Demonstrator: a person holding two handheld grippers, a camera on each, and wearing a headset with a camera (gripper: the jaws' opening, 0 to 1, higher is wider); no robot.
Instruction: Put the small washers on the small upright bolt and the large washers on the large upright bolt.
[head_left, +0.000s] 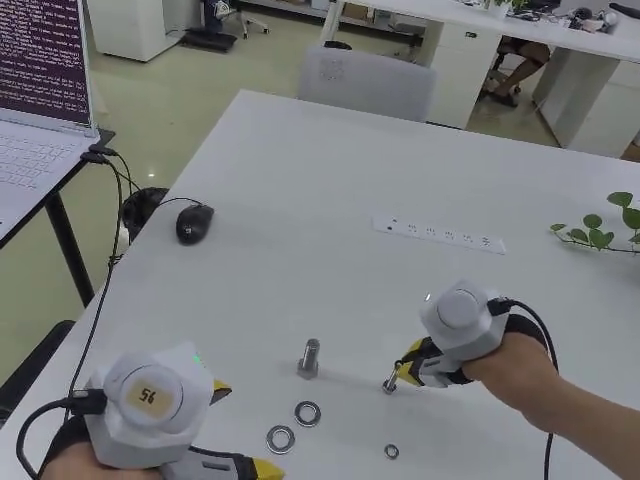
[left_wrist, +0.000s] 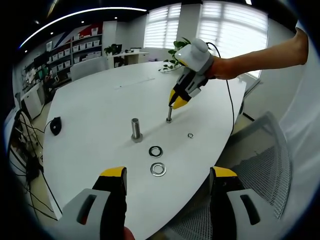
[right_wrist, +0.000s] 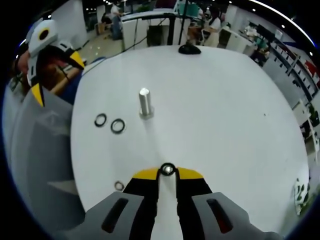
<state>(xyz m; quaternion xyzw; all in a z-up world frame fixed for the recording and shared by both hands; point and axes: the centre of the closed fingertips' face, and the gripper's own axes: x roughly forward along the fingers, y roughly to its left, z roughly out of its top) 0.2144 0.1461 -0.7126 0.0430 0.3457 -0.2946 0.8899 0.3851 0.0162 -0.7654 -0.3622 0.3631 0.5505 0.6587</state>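
The large upright bolt stands mid-table, and the small upright bolt is just to its right. My right gripper sits right above the small bolt, shut on a small washer at its tips. Two large washers lie flat in front of the large bolt. Another small washer lies nearer the table edge. My left gripper hovers open at the near edge, with nothing between its fingers.
A black mouse and its cable lie at the left of the white table. A white power strip lies further back, with plant leaves at the right edge. A laptop is on a side desk and a grey chair stands beyond the table.
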